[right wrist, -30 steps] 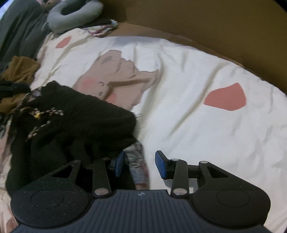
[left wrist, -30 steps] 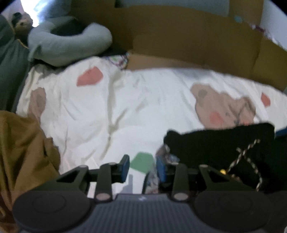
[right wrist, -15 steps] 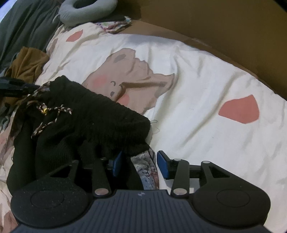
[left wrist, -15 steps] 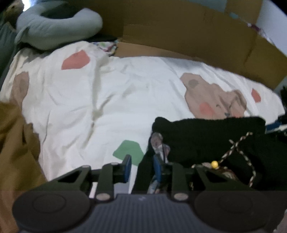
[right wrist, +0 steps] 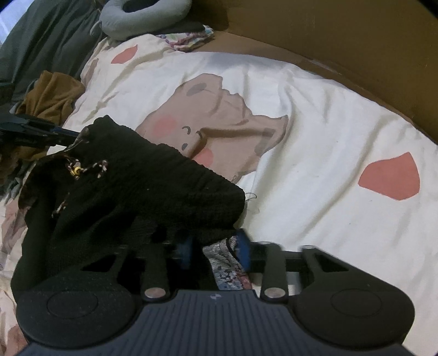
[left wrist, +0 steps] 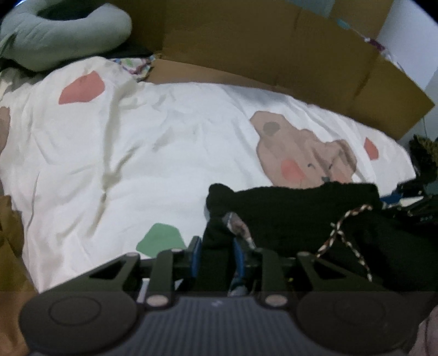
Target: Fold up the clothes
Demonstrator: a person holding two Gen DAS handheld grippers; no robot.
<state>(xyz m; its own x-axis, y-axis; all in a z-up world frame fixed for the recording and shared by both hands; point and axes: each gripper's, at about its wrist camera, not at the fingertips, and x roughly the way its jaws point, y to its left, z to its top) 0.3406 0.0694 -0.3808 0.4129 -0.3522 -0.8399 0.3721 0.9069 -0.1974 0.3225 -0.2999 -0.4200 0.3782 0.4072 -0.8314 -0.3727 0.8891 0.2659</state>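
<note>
A black knit garment [left wrist: 287,208] with a speckled drawstring [left wrist: 342,227] lies bunched on the white bear-print sheet [left wrist: 137,153]. My left gripper [left wrist: 216,256] is shut on one black corner of it, and the blue pads press the fabric. In the right wrist view the same garment [right wrist: 153,186] stretches from the left gripper [right wrist: 72,134] at the left edge down to my right gripper [right wrist: 215,250]. The right jaws are closing, with the black hem and its patterned lining between the blue pads.
Brown cardboard [left wrist: 273,49] walls the far side of the bed. A grey neck pillow [right wrist: 142,16] and a dark blanket [right wrist: 46,35] lie at the back left. A mustard garment [right wrist: 52,93] is heaped left of the black one. Bare sheet [right wrist: 328,137] spreads to the right.
My left gripper sank onto the garment's corner and its jaws narrowed on it. The right jaws, wide half a second ago, have drawn in on the hem.
</note>
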